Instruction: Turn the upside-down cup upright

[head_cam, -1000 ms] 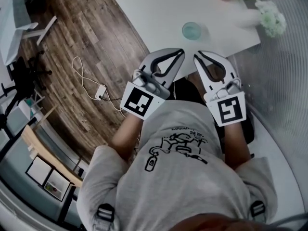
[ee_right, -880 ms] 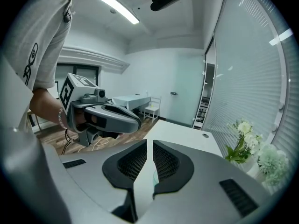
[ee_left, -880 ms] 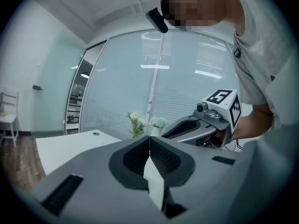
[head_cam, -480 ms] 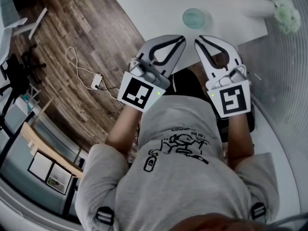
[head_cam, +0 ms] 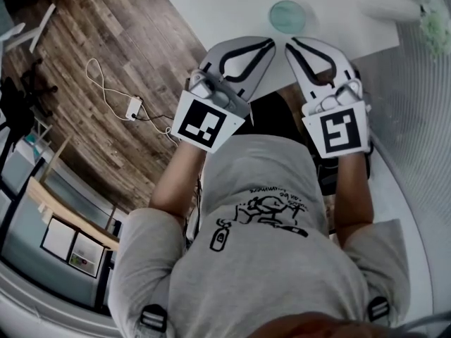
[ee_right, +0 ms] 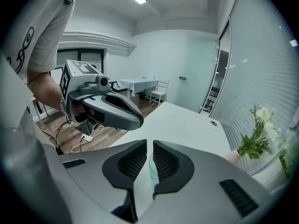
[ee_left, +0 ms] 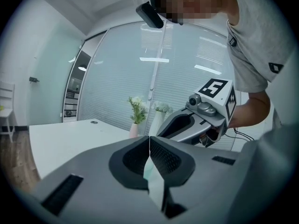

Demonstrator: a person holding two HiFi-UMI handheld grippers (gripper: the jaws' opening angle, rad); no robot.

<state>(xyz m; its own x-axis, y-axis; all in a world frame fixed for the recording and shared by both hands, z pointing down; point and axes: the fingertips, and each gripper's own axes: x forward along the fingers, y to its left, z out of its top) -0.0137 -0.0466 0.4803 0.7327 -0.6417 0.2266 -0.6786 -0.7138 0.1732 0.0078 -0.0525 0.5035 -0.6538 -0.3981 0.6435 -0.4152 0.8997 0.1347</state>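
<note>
A pale teal glass cup point(head_cam: 287, 16) stands on the white table point(head_cam: 225, 5) near its front edge; from above it shows as a round disc. My left gripper point(head_cam: 270, 43) and right gripper point(head_cam: 288, 42) hover side by side just short of it, over the table's edge. Both are shut with nothing held. In the left gripper view the pads of my left gripper point(ee_left: 149, 141) meet along a seam, and a teal sliver of the cup point(ee_left: 151, 171) shows below it. In the right gripper view my right gripper point(ee_right: 150, 146) leaves only a hairline slit, with the cup point(ee_right: 152, 168) behind.
A white vase point(head_cam: 384, 5) with pale flowers point(head_cam: 433, 21) stands at the table's far right, and a small pink vase point(ee_left: 134, 130) is beside it. A frosted glass wall runs on the right. Left of the table, a cable and power strip point(head_cam: 132, 106) lie on wooden floor.
Both grippers have sunk together toward the table's edge and stand slightly nearer the cup. Their jaws stayed shut, and the cup has not been touched.
</note>
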